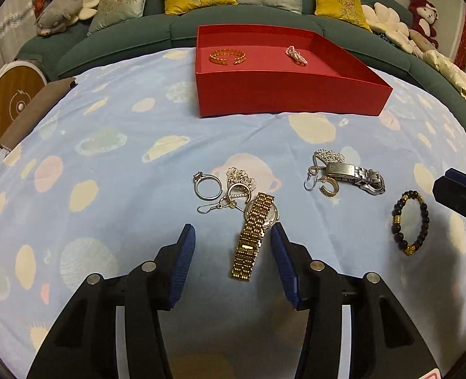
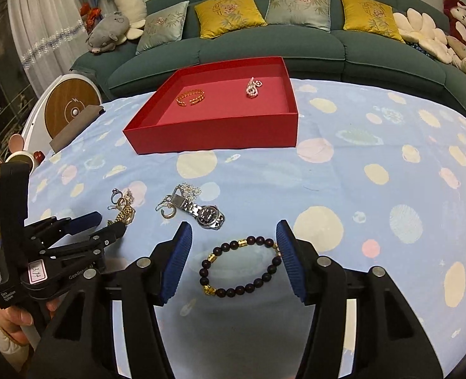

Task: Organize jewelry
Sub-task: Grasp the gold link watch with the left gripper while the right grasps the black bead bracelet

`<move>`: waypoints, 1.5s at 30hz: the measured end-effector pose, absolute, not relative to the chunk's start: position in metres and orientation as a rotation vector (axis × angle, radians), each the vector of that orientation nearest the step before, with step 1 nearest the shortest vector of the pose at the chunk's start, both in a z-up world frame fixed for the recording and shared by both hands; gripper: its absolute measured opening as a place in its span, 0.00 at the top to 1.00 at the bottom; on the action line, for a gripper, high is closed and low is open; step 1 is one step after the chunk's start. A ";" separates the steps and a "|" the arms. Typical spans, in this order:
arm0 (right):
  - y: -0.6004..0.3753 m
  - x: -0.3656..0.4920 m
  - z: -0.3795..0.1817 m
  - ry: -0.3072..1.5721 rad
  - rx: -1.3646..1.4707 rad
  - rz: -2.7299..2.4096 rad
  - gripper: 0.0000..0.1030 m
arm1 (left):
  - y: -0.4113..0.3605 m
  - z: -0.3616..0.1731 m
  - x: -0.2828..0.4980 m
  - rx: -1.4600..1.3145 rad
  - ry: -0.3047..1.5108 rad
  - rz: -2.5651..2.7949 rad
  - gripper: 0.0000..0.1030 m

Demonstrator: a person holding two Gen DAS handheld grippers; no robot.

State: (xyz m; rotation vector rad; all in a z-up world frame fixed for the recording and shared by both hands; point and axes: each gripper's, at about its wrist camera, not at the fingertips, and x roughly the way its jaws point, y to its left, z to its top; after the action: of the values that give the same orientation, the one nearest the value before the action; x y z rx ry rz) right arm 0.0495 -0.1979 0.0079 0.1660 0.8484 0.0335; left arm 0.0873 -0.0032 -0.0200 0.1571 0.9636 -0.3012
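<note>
Jewelry is lying scattered on a blue planet-print cloth (image 1: 122,132), and both grippers are hovering low over it with nothing in their grasp. Seen from the left wrist camera, the left gripper (image 1: 233,237) is holding its blue pads wide apart, and a gold watch (image 1: 255,237) is lying flat between them, its band running toward 6 o'clock, closer to the right pad and not touching either. At 11 o'clock from that watch, a silver ring (image 1: 207,185) is sitting in a small tangle with hook earrings. Toward 1 o'clock, a silver watch (image 1: 356,177) is resting beside another small cluster of earrings. Farther up at 12 o'clock, a red box (image 1: 289,94) is standing open, holding a gold bangle (image 1: 227,57) on its left and a pink beaded piece (image 1: 296,55) on its right. Seen from the right wrist camera, the right gripper (image 2: 234,237) is also spreading its fingers wide, and a dark beaded bracelet (image 2: 242,267) with gold charms is lying on the cloth between the pads, its right edge just beside the right pad. Beyond the table at 12 o'clock, a green sofa (image 2: 264,47) is carrying yellow and grey cushions.
</note>
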 end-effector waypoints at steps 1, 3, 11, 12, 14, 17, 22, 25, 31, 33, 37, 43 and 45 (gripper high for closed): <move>-0.199 0.049 0.005 0.857 0.173 0.031 0.48 | -0.005 -0.020 0.087 0.161 0.959 -0.306 0.60; -0.199 0.050 0.002 0.867 0.173 0.031 0.48 | -0.008 -0.020 0.085 0.171 0.946 -0.317 0.79; -0.195 0.039 -0.008 0.901 0.155 0.033 0.48 | -0.006 -0.014 0.082 0.118 0.945 -0.369 0.91; -0.196 0.039 -0.011 0.910 0.154 0.028 0.48 | -0.004 -0.011 0.081 0.104 0.941 -0.374 0.91; -0.199 0.039 -0.016 0.925 0.157 0.014 0.48 | -0.001 -0.004 0.078 0.085 0.921 -0.380 0.91; -0.206 0.040 -0.021 0.933 0.173 -0.012 0.48 | 0.003 0.004 0.077 0.067 0.902 -0.385 0.91; -0.215 0.047 -0.024 0.937 0.211 -0.033 0.55 | 0.005 0.004 0.079 0.049 0.911 -0.385 0.91; -0.214 0.052 -0.029 0.943 0.201 -0.042 0.60 | 0.005 0.004 0.079 0.052 0.909 -0.389 0.91; -0.206 0.055 -0.030 0.931 0.123 -0.069 0.85 | 0.006 0.004 0.081 0.043 0.913 -0.391 0.91; -0.205 0.055 -0.031 0.929 0.118 -0.068 0.90 | 0.006 0.004 0.081 0.043 0.911 -0.392 0.91; -0.206 0.055 -0.030 0.925 0.131 -0.062 0.93 | 0.007 0.004 0.080 0.042 0.910 -0.392 0.91; -0.209 0.052 -0.020 0.888 0.159 -0.057 0.93 | 0.009 0.005 0.079 0.028 0.912 -0.397 0.91; -0.210 0.052 -0.019 0.886 0.164 -0.054 0.93 | 0.009 0.003 0.078 0.031 0.924 -0.398 0.91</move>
State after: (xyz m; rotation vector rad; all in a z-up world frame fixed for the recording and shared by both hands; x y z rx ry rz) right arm 0.0515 -0.2098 -0.0190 0.1644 0.8856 -0.0542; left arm 0.0777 0.0092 0.0030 0.0310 0.9236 -0.3979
